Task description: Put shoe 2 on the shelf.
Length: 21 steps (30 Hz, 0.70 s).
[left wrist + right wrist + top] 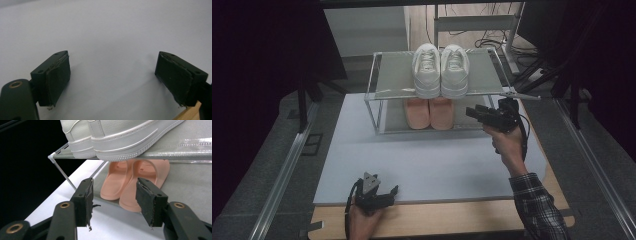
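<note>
— Where are your two tools?

— My right gripper (473, 113) hangs in front of the shoe rack (374, 75), just to the right of the lower shelf, pointing left towards it. Its jaws stand partly apart with nothing between the pads; along them I look straight at the pink slippers (132, 183).

— And the slippers themselves?

— Side by side on the bottom shelf, touching each other, open ends facing me. From above, their far halves are hidden under the top shelf, so the high view gives me only the near ends (429, 114). In the right gripper view the white sneakers' soles cover the slippers' upper parts.

— The sneakers?

— The white sneakers (440, 70) sit as a pair on the top shelf, directly above the slippers, toes towards me. In my right gripper's view they are cut off at the top edge; I see only soles and lower sides.

— Your left hand?

— My left gripper (389, 192) rests low at the near edge of the white mat (362, 150), well apart from the rack. Its jaws are wide, empty, with plain mat between them. A sliver of the wooden table (191, 115) shows at the corner of its view.

— Anything you can't make out?

— The rack's back legs and whatever lies behind it are lost in dark. The pads (146, 201) on my right gripper look frayed at the edges.
</note>
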Motion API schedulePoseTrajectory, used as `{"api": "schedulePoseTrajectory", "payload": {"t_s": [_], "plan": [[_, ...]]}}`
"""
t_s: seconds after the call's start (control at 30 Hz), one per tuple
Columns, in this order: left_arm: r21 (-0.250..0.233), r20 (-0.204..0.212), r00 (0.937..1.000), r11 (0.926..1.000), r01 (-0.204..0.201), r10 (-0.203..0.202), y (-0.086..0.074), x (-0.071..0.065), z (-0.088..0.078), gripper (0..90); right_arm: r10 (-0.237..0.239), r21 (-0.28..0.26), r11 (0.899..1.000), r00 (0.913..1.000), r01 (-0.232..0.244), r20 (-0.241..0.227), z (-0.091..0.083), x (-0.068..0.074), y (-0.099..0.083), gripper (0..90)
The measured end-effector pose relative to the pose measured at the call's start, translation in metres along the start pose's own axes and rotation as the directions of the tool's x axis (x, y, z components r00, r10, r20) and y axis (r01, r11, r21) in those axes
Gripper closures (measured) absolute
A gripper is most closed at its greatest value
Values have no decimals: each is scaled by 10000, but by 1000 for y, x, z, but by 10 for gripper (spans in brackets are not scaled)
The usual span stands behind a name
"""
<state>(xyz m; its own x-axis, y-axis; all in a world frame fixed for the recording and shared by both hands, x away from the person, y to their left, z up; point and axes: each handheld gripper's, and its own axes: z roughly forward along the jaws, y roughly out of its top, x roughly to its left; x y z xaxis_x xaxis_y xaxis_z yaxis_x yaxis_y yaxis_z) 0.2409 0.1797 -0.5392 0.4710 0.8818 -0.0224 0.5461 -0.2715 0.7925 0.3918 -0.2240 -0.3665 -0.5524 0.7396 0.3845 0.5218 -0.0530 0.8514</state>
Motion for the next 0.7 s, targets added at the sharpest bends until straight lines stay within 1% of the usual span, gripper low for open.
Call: {"api": "schedulePoseTrajectory", "payload": {"t_s": [0.1,0.17,0.3,0.37,0.4,0.47,0.57,0.7], "plan": [[1,-2,10000,10000,-2,2,0,0,0,129,-82,36,10000,10000,82,-2,-2,0,-2,450],[2,1,10000,10000,-3,3,0,0,0,130,-246,59,9997,9997,246,38,-2,0,-4,435],[-1,-2,10000,10000,0,0,0,0,0,129,-339,137,9993,9993,341,-136,-4,0,-7,407],[1,-1,10000,10000,-2,2,0,0,0,130,-460,177,9988,9989,462,-126,-5,1,-8,393],[1,-1,10000,10000,-2,2,0,0,0,130,-587,208,9980,9981,590,-158,-6,1,-10,388],[0,-1,10000,10000,0,0,0,0,0,130,-692,274,9972,9975,696,-128,-7,3,-11,369],[2,-3,10000,10000,-3,3,0,0,0,130,-864,364,9955,9960,871,-208,-8,4,-15,348],[0,-3,10000,10000,-4,4,0,0,0,129,-1280,509,9904,9917,1285,-132,-9,8,-20,323]]}}
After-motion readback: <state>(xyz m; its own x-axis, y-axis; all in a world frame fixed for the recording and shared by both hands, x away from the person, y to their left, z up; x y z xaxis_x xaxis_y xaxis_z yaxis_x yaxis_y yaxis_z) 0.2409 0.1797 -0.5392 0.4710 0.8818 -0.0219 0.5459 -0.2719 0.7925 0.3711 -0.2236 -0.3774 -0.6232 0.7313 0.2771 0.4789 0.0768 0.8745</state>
